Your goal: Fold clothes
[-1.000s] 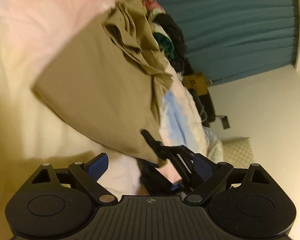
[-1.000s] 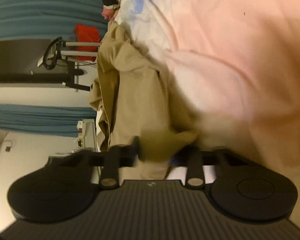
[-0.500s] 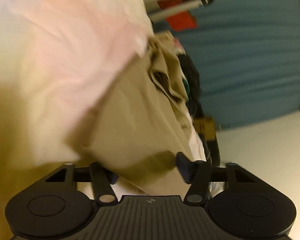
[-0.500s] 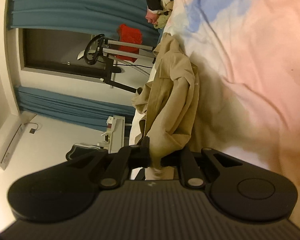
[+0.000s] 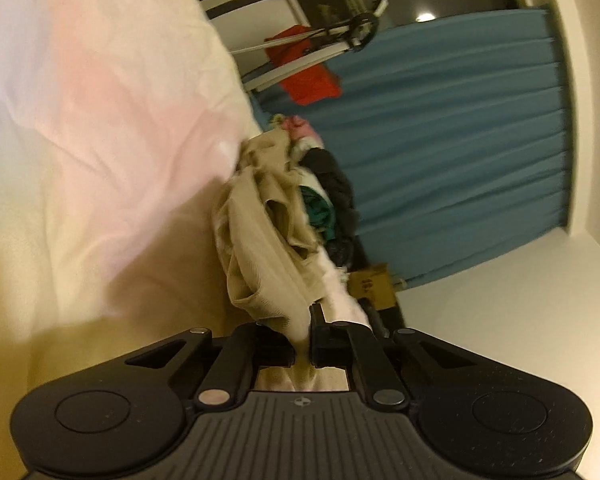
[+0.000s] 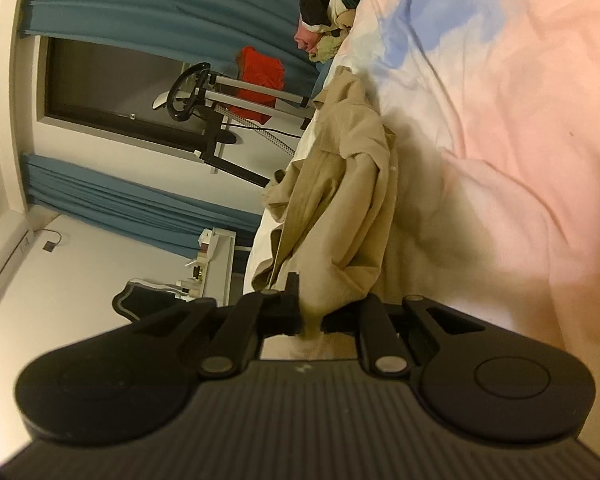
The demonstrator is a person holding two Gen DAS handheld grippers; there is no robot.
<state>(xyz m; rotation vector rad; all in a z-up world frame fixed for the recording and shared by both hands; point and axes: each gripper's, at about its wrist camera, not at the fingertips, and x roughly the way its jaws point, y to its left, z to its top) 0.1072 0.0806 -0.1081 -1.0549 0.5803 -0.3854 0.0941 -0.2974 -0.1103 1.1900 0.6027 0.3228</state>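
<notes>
The left gripper [image 5: 303,346] is pinching an edge of the crumpled beige cotton garment [image 5: 260,248]. Its two black jaws are standing almost together, with only the thin fold of cloth between them. The right gripper [image 6: 311,314] is doing the same at another edge of this garment [image 6: 340,216], its jaws nearly closed on a small bunch of the beige fabric.

The garment is hanging and stretching away from both grippers, and its far part is lying in loose folds on the pastel bedcover with pink, white and blue patches [image 6: 520,100]. In the left wrist view the same bedcover [image 5: 100,120] is filling the left side of the picture, and the garment is lying along its edge.

Beyond the garment a heap of other clothes [image 5: 324,196] is resting on the bed, with dark, green and pink pieces in it. Behind this heap long blue pleated curtains [image 5: 460,140] are hanging. A metal drying rack [image 6: 228,100] is standing near the dark window, and a red cloth [image 6: 260,76] is hanging on it. A brown cardboard box [image 5: 374,286] is sitting on the floor near the curtains.
</notes>
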